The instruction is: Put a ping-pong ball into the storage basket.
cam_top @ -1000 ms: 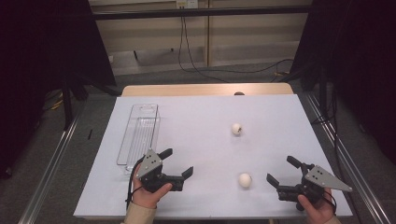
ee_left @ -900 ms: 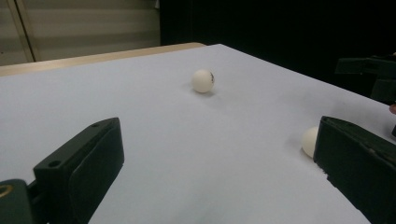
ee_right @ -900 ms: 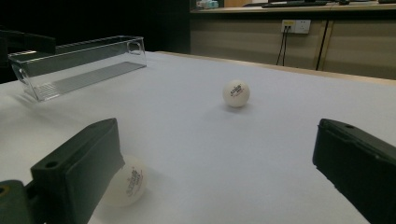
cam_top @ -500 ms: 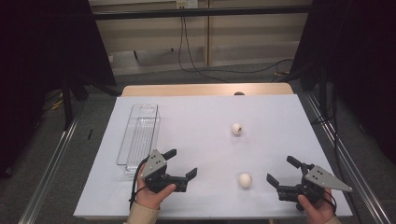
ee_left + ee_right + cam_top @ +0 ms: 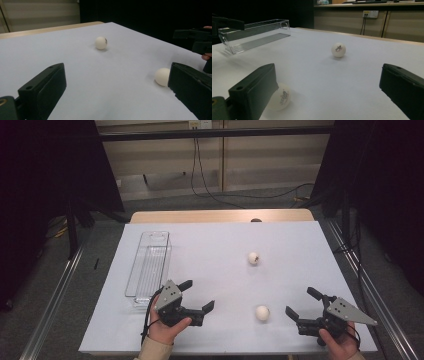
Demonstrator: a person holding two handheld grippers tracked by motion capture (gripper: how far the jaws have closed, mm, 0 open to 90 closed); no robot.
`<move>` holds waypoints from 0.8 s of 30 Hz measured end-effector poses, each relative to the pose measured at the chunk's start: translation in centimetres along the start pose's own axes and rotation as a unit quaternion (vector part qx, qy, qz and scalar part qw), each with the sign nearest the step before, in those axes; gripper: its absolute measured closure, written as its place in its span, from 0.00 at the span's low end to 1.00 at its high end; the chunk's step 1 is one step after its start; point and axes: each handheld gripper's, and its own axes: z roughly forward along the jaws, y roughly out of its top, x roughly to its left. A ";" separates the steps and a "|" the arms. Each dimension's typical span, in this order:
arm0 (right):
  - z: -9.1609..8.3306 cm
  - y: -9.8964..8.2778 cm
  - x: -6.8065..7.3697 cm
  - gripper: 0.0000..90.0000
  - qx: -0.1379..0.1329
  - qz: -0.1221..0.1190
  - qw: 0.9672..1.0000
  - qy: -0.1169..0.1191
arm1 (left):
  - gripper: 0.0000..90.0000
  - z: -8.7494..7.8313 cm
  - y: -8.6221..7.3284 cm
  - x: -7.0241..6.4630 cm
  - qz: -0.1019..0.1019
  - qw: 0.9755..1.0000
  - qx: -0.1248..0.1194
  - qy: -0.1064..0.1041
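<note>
My left gripper [image 5: 196, 296] sits at seven o'clock, jaws spread wide toward three o'clock; my right gripper [image 5: 303, 304] at five o'clock gapes toward ten o'clock.

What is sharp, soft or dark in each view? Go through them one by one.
High view: the white table is evenly lit, both sides beyond it fall to black, and the clear tray is faint against the white. Left gripper view: the far ball is fairly crisp, the backdrop black. Right gripper view: the near ball is soft and shaded, the far ball's print readable.
</note>
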 end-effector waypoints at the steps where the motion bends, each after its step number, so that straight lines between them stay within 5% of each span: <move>1: 0.0 0.0 0.0 0.01 0.000 -0.001 1.000 0.000 | 0.02 0.1 0.0 -0.1 -0.002 1.000 0.000 -0.001; 24: 0.0 0.0 0.1 0.01 -0.001 -0.001 1.000 0.000 | 0.02 1.5 -0.1 -1.0 0.005 1.000 0.016 -0.014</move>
